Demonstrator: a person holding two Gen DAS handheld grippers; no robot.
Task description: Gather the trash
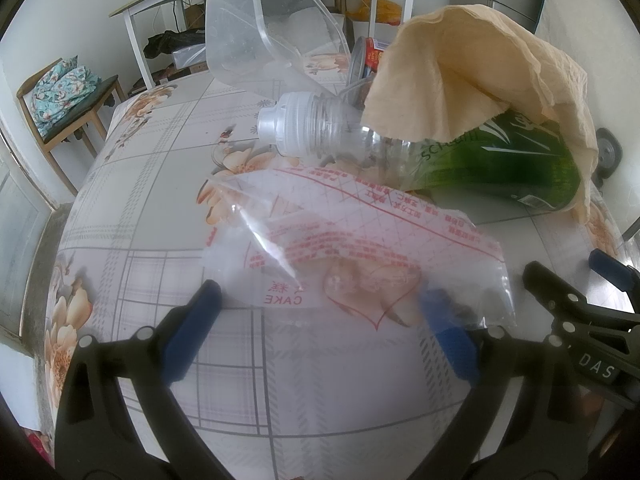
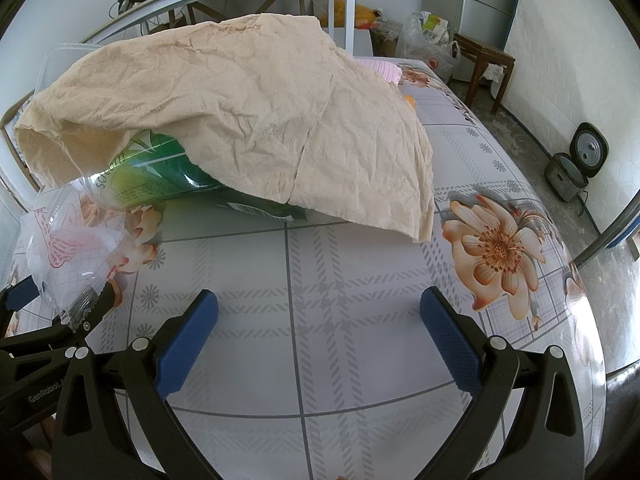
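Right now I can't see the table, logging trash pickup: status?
Both hand-held grippers open: left, right. Clear cake wrapper between left's fingers, ungripped. Paper towel drapes over green bottle. Right's path clear.

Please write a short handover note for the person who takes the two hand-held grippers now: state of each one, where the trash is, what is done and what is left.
Left hand-held gripper: open, jaws around the near edge of the clear cake wrapper, not closed on it.
Right hand-held gripper: open, empty, over bare tablecloth.
Trash: the plastic bottle with green label lies on its side; the beige paper towel is draped over it. A can lies behind the bottle.
The clear tub stands tilted behind the trash; nothing can be seen in it.
Done: nothing collected, as far as visible.
Left: wrapper, towel, bottle, can.
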